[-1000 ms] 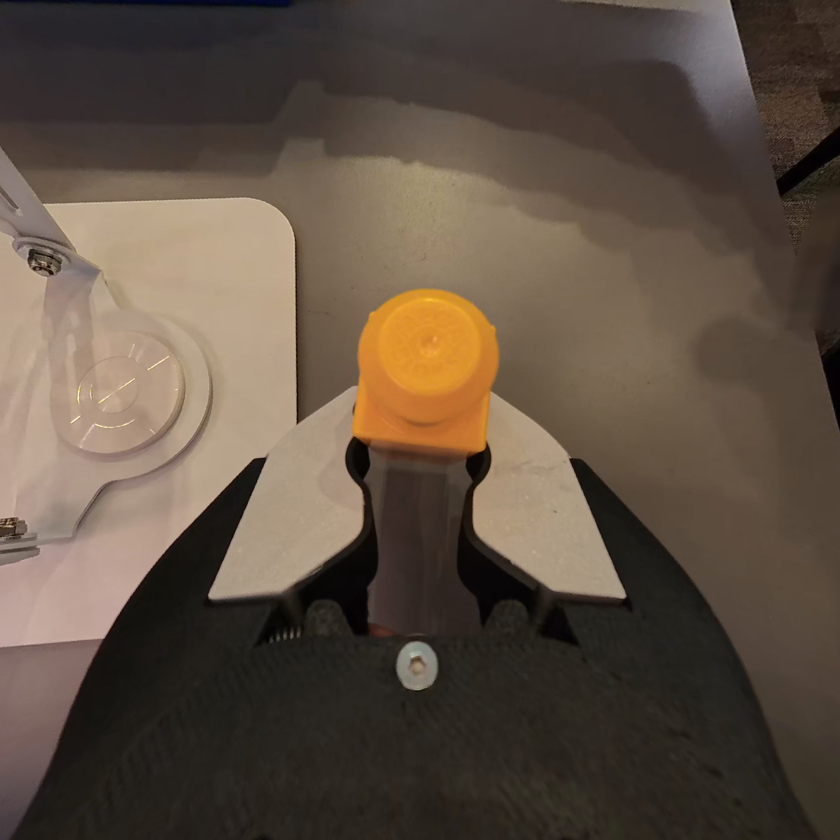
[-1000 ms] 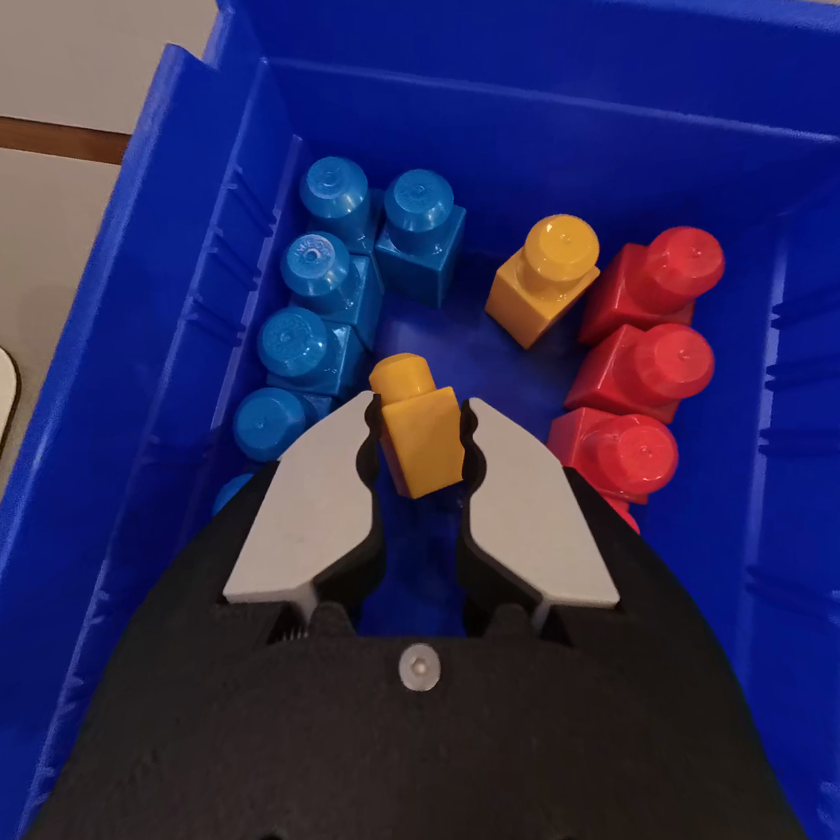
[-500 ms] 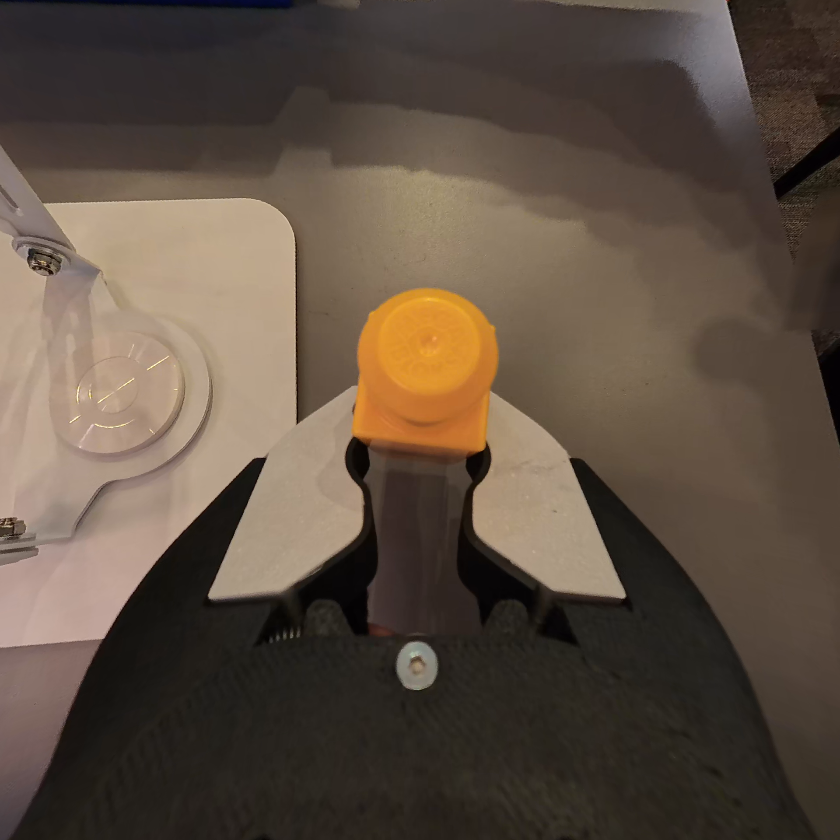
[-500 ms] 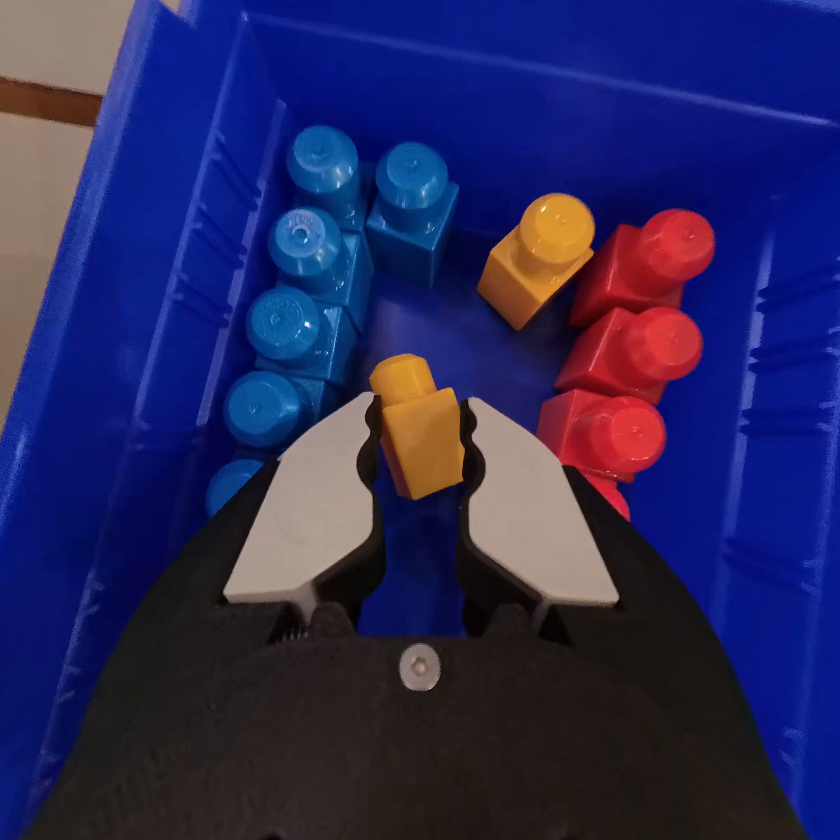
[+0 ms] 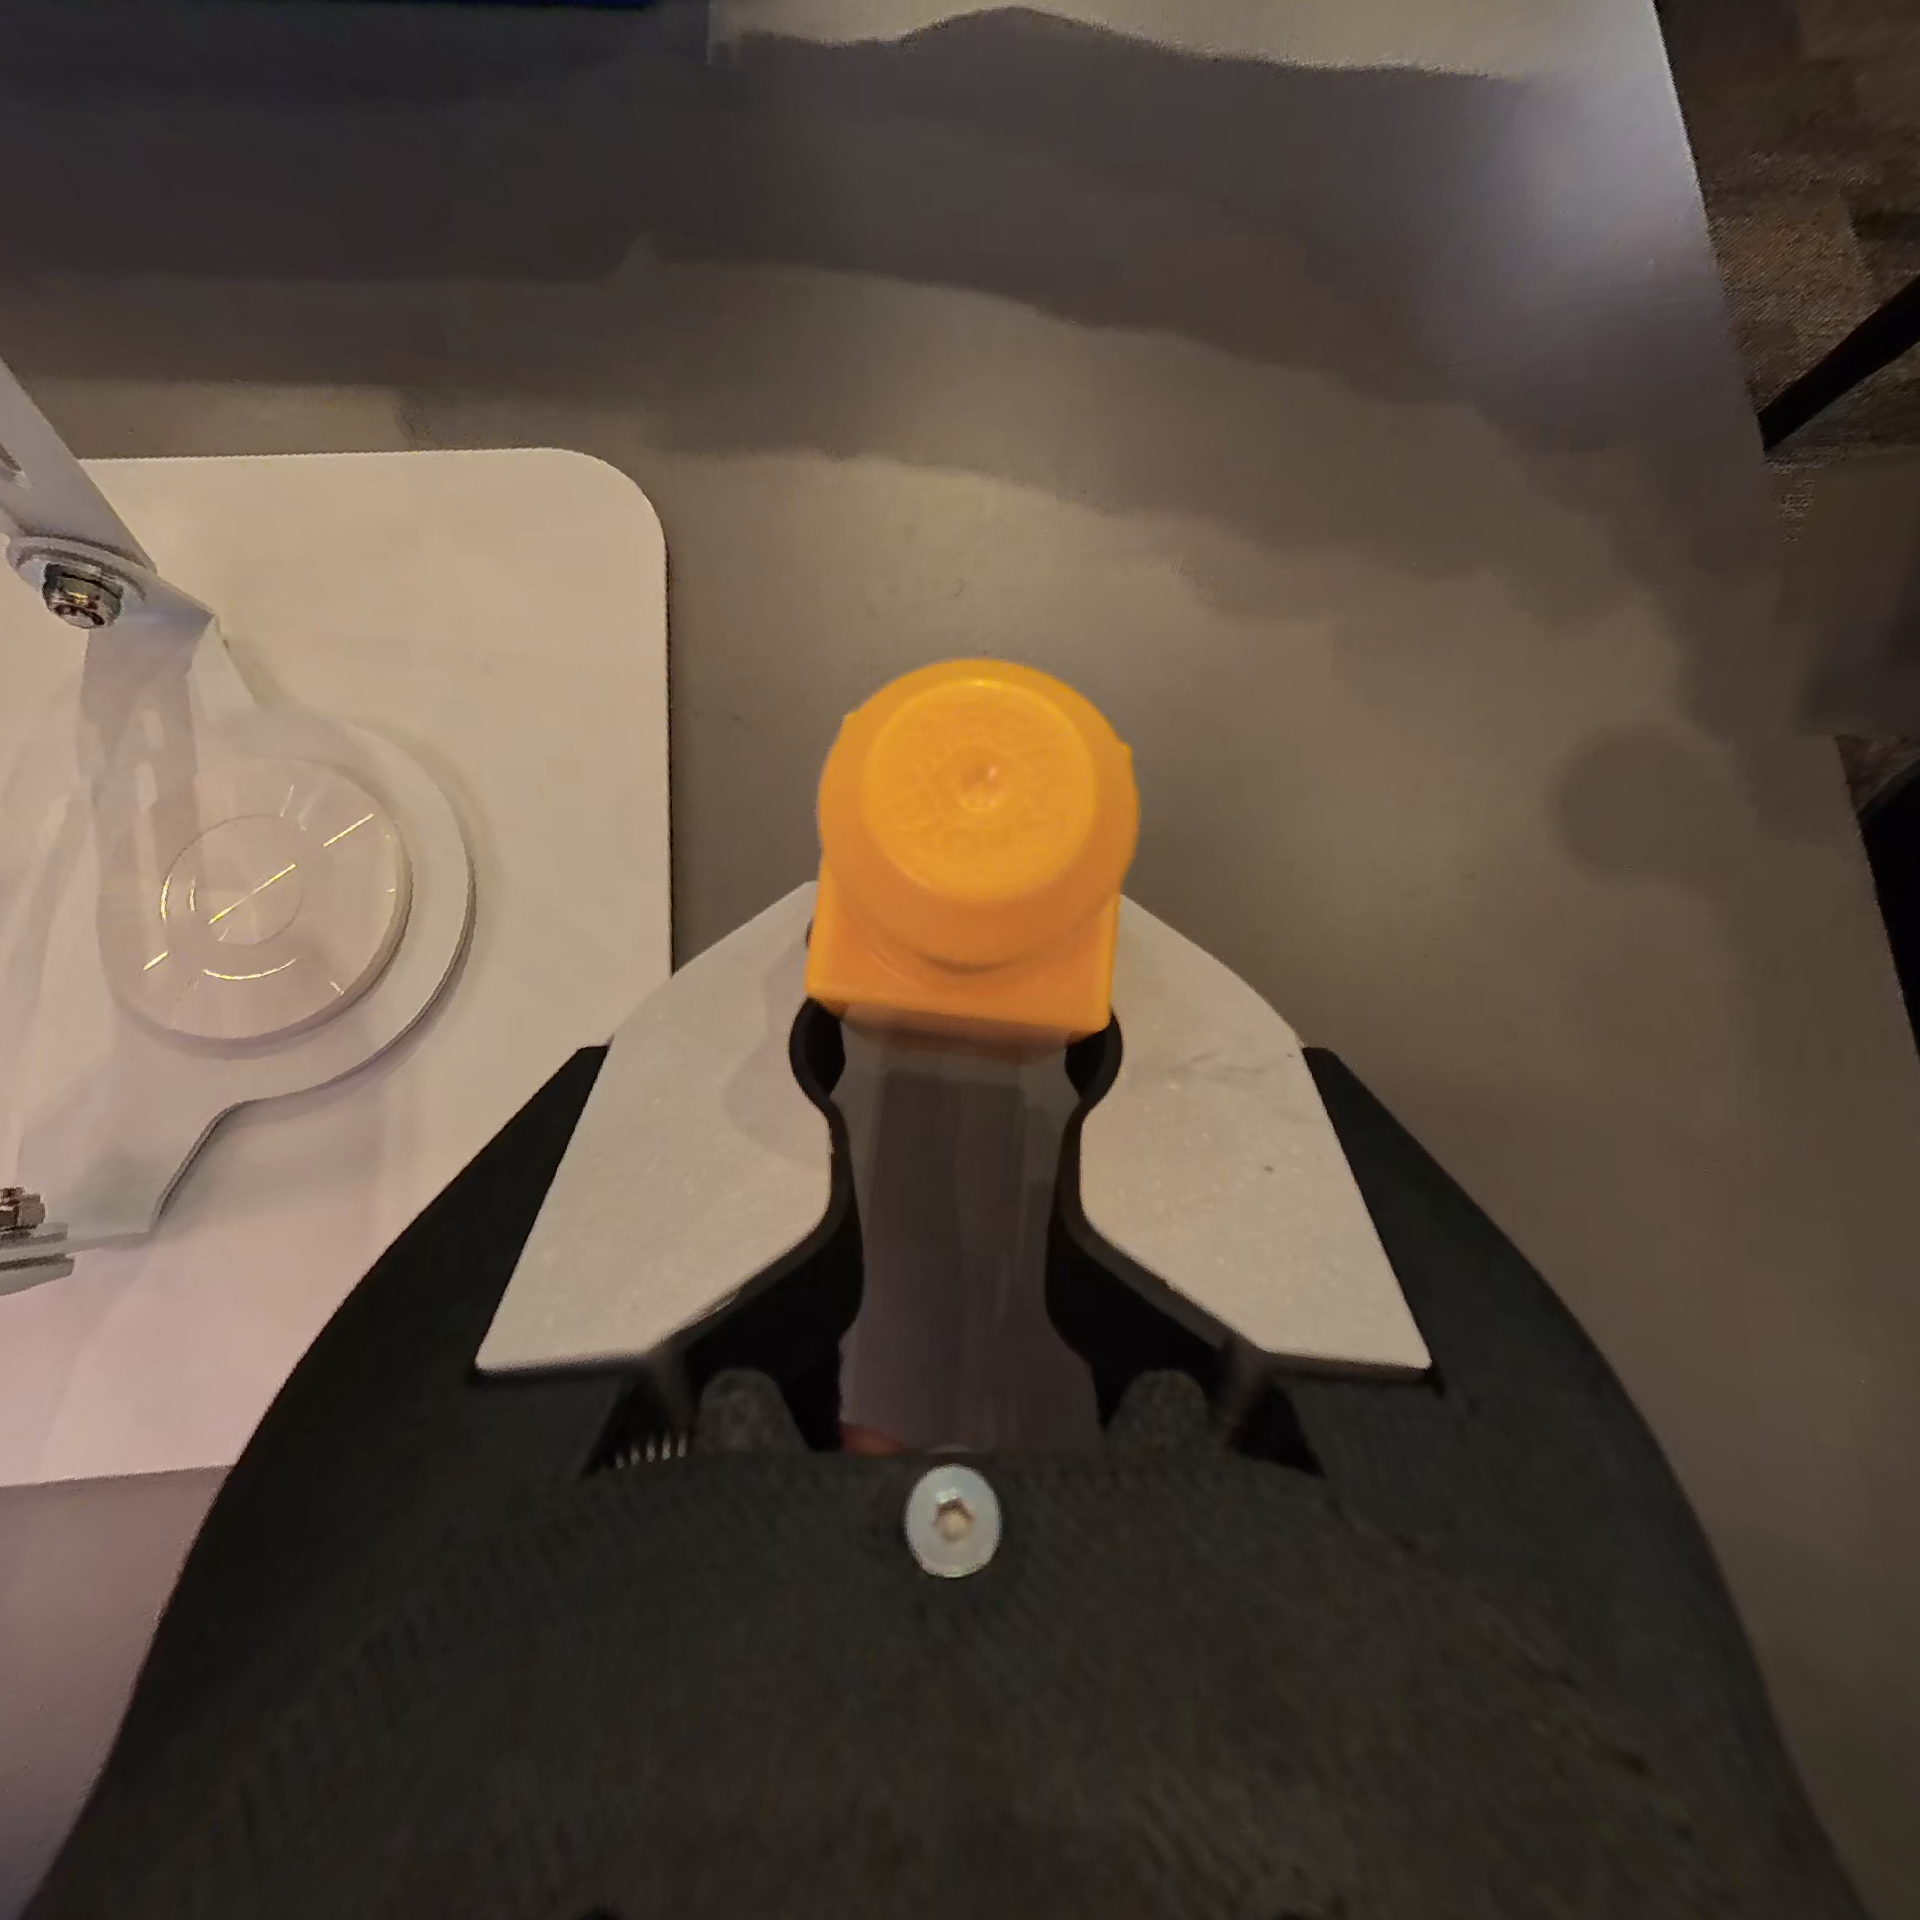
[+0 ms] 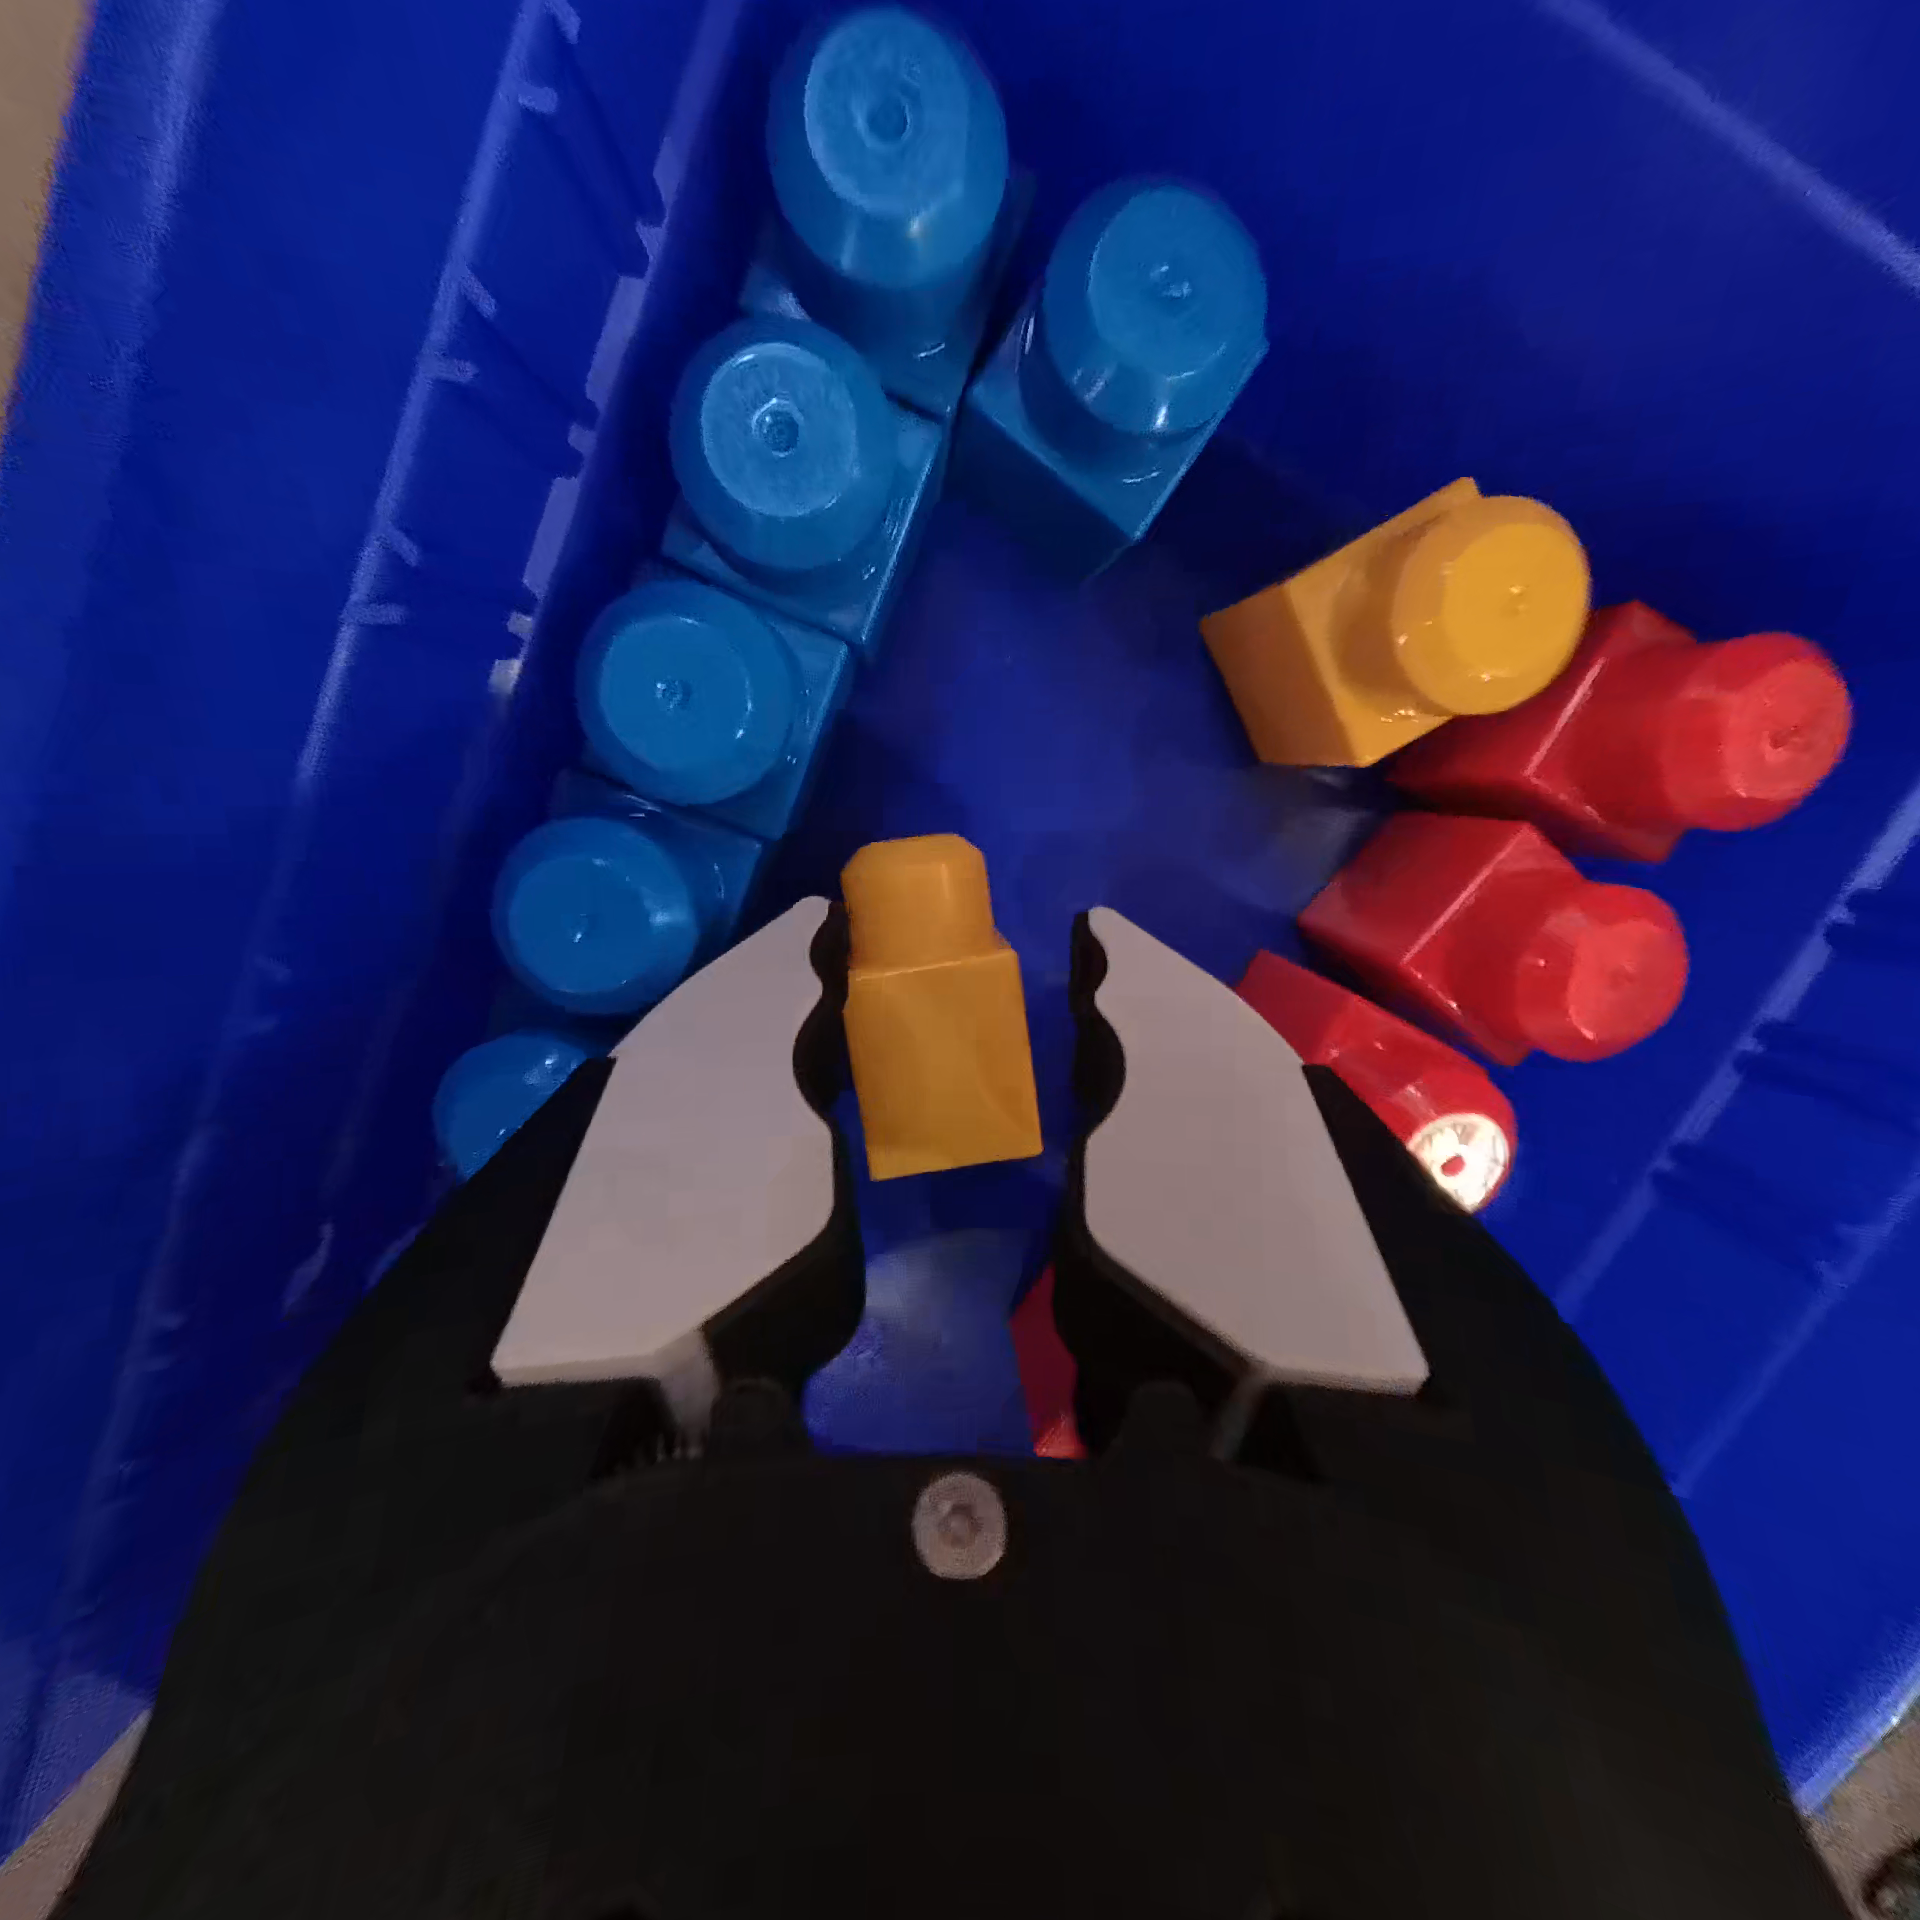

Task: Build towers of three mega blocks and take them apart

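Risk lies with the right tool point(image 6: 951, 935): its fingers stand apart, a gap showing beside the yellow block point(image 6: 940, 1029) between them above the blue bin point(image 6: 312, 727), so it may tumble against neighbouring blocks. The left tool point(image 5: 961, 935) clamps an orange block point(image 5: 971, 862) over the bench point(image 5: 1299, 520).

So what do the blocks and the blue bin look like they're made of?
The blocks, like the yellow block between the right gripper's fingers and the red blocks, look like glossy moulded plastic: sharp highlights, rounded studs. The blue bin also looks like plastic, slightly duller, with ribs moulded into its wall.
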A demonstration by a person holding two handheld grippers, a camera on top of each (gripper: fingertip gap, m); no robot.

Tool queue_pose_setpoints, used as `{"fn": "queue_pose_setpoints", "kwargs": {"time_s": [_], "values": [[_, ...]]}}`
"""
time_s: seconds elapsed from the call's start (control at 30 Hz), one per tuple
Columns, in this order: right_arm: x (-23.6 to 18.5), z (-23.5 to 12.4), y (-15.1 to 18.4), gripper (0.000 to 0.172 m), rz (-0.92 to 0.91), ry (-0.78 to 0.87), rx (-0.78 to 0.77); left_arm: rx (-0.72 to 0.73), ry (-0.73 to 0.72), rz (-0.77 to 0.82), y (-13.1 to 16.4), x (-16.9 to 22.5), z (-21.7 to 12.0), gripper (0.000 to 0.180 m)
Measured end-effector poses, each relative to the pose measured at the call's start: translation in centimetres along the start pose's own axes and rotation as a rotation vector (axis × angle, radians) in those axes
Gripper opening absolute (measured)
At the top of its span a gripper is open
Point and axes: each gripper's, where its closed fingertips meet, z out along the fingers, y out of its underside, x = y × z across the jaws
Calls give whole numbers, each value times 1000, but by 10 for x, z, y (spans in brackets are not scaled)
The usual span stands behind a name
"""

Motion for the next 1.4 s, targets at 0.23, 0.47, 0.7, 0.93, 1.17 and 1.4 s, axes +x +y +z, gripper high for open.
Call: {"fn": "queue_pose_setpoints", "kwargs": {"time_s": [0.23, 0.47, 0.7, 0.93, 1.17, 1.4], "values": [[2, 2, -7, 26, -40, 32, 21, -1, 4, -6, 1, -1, 1, 40], [8, -17, -31, 26, 139, -6, 330, 0, 5, -6, 1, 0, 1, 40], [13, -30, -38, 26, 178, 42, 492, 1, 7, -4, 0, 1, 2, 40], [9, -33, -35, 26, 164, 42, 523, 7, 8, -6, -1, 1, 2, 40], [11, -36, -36, 26, 222, 33, 593, 8, 12, -6, -2, 1, 3, 40], [12, -28, -28, 27, 215, 61, 548, 7, 13, -6, -2, 1, 4, 40]]}}
